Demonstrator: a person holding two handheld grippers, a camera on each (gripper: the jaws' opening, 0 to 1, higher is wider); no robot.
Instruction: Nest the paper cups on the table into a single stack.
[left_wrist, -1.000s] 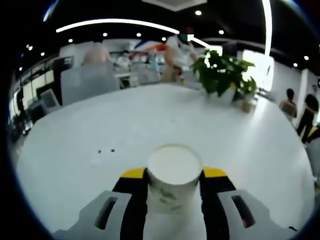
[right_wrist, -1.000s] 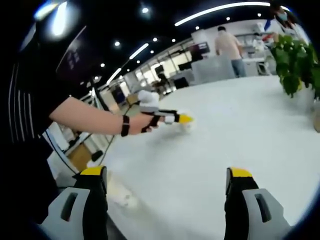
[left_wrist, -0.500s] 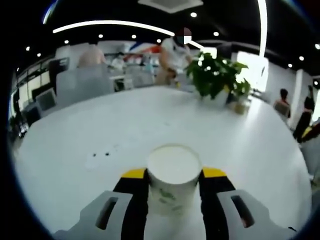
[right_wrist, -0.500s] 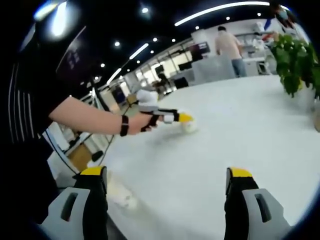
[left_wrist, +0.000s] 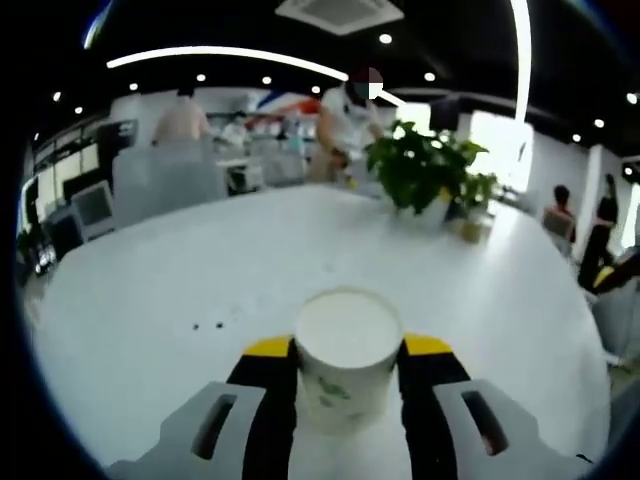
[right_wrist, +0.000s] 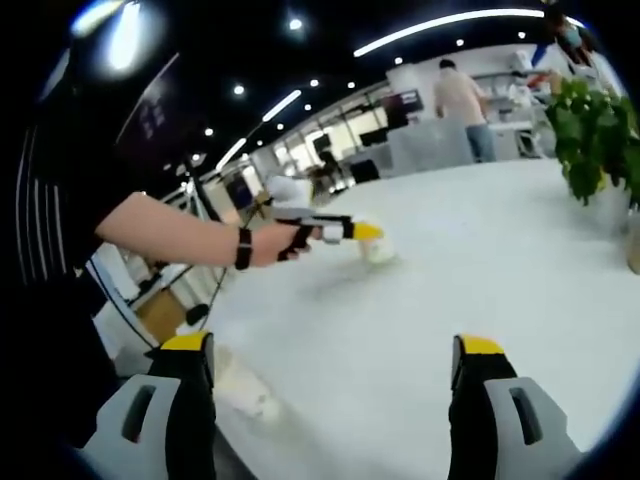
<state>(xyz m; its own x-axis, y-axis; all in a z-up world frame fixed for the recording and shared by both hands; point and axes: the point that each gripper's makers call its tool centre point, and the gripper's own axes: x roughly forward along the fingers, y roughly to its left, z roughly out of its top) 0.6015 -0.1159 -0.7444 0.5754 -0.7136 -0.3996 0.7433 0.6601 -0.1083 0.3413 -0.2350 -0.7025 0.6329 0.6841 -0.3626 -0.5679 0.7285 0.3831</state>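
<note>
Two cups matter here. We hold one paper cup (left_wrist: 347, 360) upright, mouth up, clamped between the jaws of our left gripper (left_wrist: 348, 372), raised off the white table (left_wrist: 180, 260) so it can drop straight into another. Our right gripper (right_wrist: 335, 365) has its jaws spread wide with nothing between them, hanging low near the table's close edge. A second cup (right_wrist: 240, 385) lies on its side just beside its left jaw, probably the next pickup.

Left gripper (left_wrist: 345, 352) jaws clamp a paper cup (left_wrist: 347, 360), arm outstretched; right gripper (right_wrist: 333, 352) jaws spread wide apart, holding nothing
</note>
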